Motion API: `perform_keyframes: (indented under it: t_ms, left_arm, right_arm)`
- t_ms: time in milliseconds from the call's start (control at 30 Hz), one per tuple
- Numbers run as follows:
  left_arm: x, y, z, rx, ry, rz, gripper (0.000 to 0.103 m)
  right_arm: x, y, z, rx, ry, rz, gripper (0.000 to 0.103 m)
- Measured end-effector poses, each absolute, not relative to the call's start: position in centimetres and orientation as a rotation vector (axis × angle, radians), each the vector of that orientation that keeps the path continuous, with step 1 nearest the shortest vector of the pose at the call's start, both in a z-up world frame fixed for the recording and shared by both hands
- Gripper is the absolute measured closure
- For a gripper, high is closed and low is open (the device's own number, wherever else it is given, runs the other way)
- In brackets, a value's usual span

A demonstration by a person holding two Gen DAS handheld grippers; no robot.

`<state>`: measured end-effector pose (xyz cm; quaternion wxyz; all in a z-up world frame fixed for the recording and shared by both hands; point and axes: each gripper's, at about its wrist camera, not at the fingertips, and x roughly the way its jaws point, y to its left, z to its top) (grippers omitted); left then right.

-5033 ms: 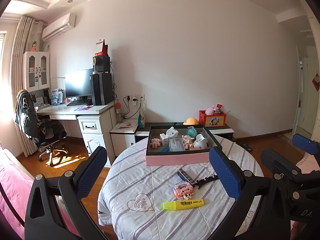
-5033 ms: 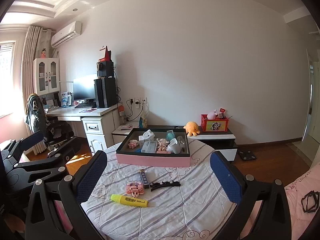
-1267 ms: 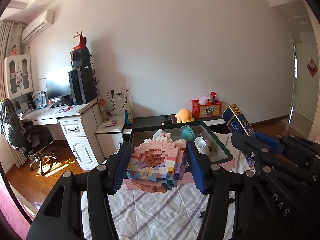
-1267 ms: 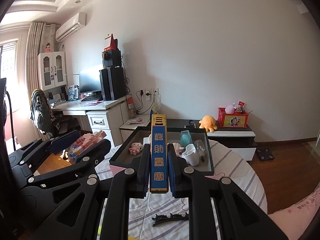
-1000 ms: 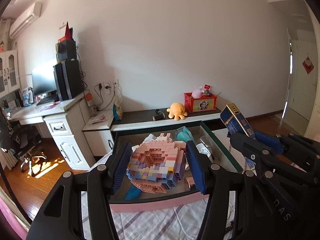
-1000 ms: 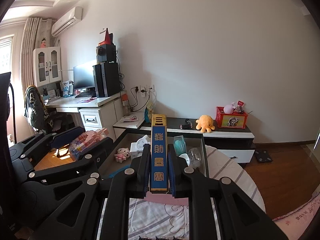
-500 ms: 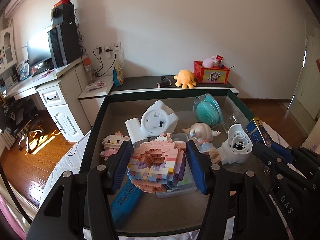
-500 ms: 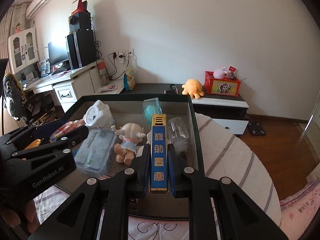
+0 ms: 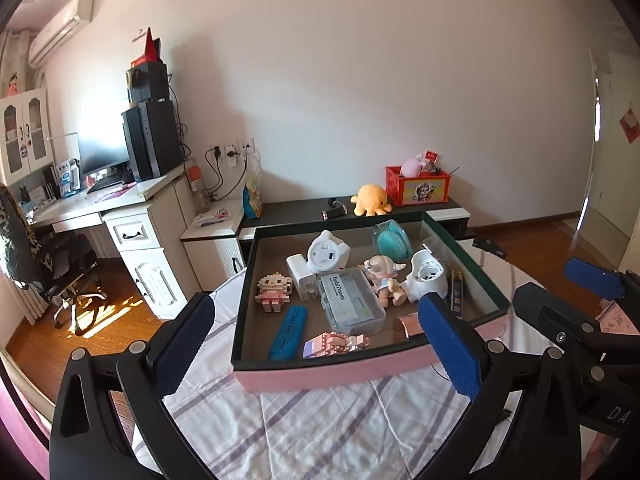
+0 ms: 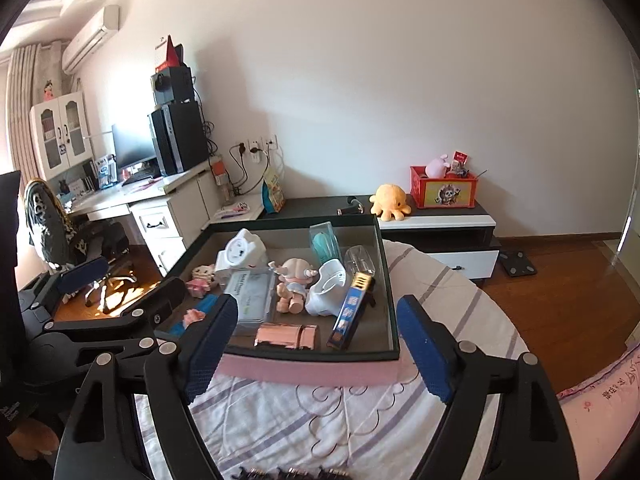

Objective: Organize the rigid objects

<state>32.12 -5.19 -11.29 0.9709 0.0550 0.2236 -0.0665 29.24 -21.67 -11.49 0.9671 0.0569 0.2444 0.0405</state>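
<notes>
Inside tray [image 9: 320, 376]: brick model [image 9: 336, 345], blue box [image 10: 350, 312]

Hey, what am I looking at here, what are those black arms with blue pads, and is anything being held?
These are two hand-held grippers, each with a camera looking forward along its fingers. One picture is taken from the left gripper, the other from the right gripper. Both have just been opening and now hold nothing. Ahead, on a round table with a striped cloth, sits a pink-sided tray of small things: a pink brick model, a blue and gold box, a doll and a blue highlighter. A black hair clip lies on the cloth.
</notes>
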Motion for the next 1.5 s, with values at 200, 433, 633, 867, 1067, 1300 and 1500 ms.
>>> perform_keyframes:
  t_ms: [200, 433, 633, 867, 1067, 1300, 1500]
  left_arm:
    - [24.0, -3.2, -8.7, 0.056, 0.369, -0.112, 0.0]
    - [16.7, -1.5, -6.8, 0.016, 0.306, -0.095, 0.0]
    - [12.6, -0.7, -5.9, 0.002, 0.274, -0.078, 0.0]
    - [9.7, -0.8, -5.0, 0.017, 0.242, -0.073, 0.0]
    - [8.7, -0.8, -4.6, 0.027, 0.23, -0.067, 0.0]
    - [8.8, -1.0, -4.8, 0.032, 0.236, -0.064, 0.0]
    - [10.0, -1.2, -5.8, 0.034, 0.267, -0.07, 0.0]
  right_arm:
    - [22.0, -19.8, -8.6, 0.075, 0.417, 0.071, 0.017]
    - [14.8, -18.4, -6.2, 0.06, 0.343, 0.077, 0.016]
    - [10.8, -17.5, -4.9, 0.046, 0.302, 0.077, 0.016]
    - [7.6, -17.1, -4.1, 0.043, 0.277, 0.073, 0.015]
    - [6.5, -17.2, -3.8, 0.042, 0.266, 0.072, 0.015]
    - [6.2, -17.2, -4.0, 0.047, 0.272, 0.075, 0.015]
    - [6.8, -17.3, -4.7, 0.053, 0.301, 0.075, 0.015]
